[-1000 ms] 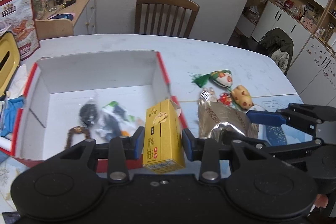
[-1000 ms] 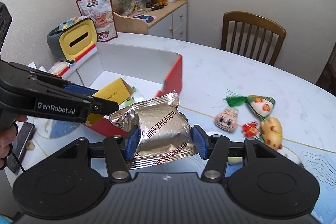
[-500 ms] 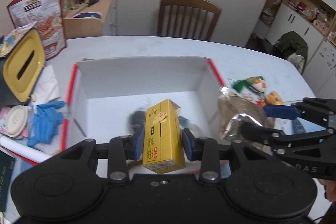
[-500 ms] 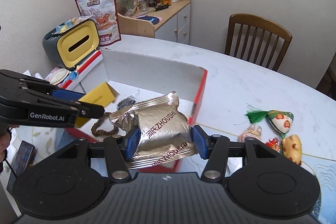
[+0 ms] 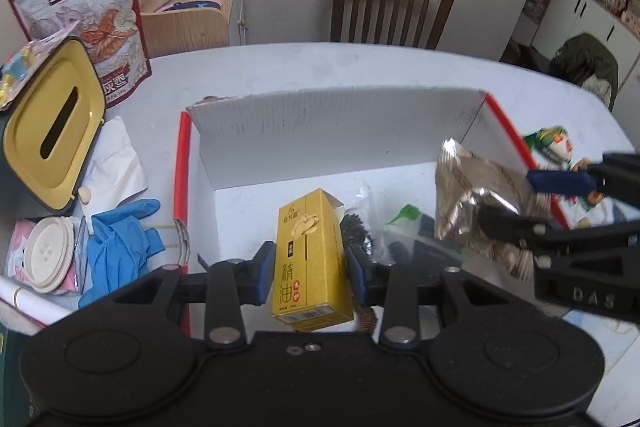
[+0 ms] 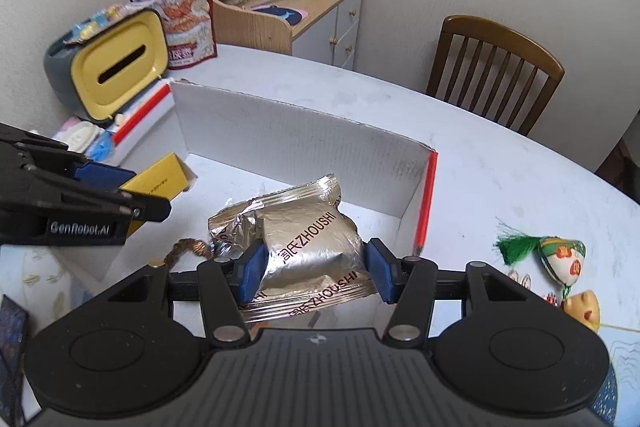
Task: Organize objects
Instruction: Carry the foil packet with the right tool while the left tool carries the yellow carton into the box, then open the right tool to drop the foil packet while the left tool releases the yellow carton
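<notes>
My left gripper (image 5: 311, 269) is shut on a tall yellow carton (image 5: 310, 251) and holds it over the left part of the open red-and-white box (image 5: 340, 131). My right gripper (image 6: 312, 269) is shut on a silver foil snack packet (image 6: 304, 247) and holds it over the box's right part (image 6: 304, 147). In the left wrist view the packet (image 5: 468, 195) hangs at the right, above small bagged items and a dark bead string (image 5: 356, 227) on the box floor. In the right wrist view the left gripper and carton (image 6: 160, 179) are at the left.
Small plush toys (image 6: 560, 259) lie on the table right of the box. A yellow-lidded tissue holder (image 5: 48, 131), blue glove (image 5: 120, 243), white lid (image 5: 48, 253) and a snack bag (image 5: 92, 15) crowd the left. A wooden chair (image 5: 392, 7) stands behind the table.
Both grippers have moved left and forward over the box, each keeping its load. The box now sits under both.
</notes>
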### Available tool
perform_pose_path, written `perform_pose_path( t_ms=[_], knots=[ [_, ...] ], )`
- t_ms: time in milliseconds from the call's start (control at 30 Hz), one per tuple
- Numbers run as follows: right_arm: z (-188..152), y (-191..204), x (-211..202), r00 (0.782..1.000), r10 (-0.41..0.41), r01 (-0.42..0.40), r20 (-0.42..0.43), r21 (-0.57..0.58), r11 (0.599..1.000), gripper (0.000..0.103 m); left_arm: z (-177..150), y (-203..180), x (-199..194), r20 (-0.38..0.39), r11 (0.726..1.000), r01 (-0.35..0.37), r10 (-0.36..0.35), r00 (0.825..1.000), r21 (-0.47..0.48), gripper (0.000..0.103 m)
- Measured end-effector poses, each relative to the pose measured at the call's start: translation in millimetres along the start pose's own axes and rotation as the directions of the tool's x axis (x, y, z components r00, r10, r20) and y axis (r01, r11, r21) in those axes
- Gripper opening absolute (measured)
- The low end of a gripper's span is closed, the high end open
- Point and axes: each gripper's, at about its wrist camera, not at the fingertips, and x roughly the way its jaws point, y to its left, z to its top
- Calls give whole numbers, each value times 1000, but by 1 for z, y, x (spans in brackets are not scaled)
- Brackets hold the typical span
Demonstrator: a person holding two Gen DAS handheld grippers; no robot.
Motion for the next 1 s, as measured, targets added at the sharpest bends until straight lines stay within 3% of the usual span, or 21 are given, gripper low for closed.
perform_pose_path(
  t_ms=[533, 1000],
  knots=[
    [15, 8, 54, 996, -63, 61, -69, -33, 998, 54, 7, -10, 47, -117, 992, -49, 62, 991, 114, 36],
    [14, 16, 61, 995, -48, 44, -85, -48, 998, 55, 4, -4, 65, -218, 994, -52, 72, 973, 98, 37]
  ],
)
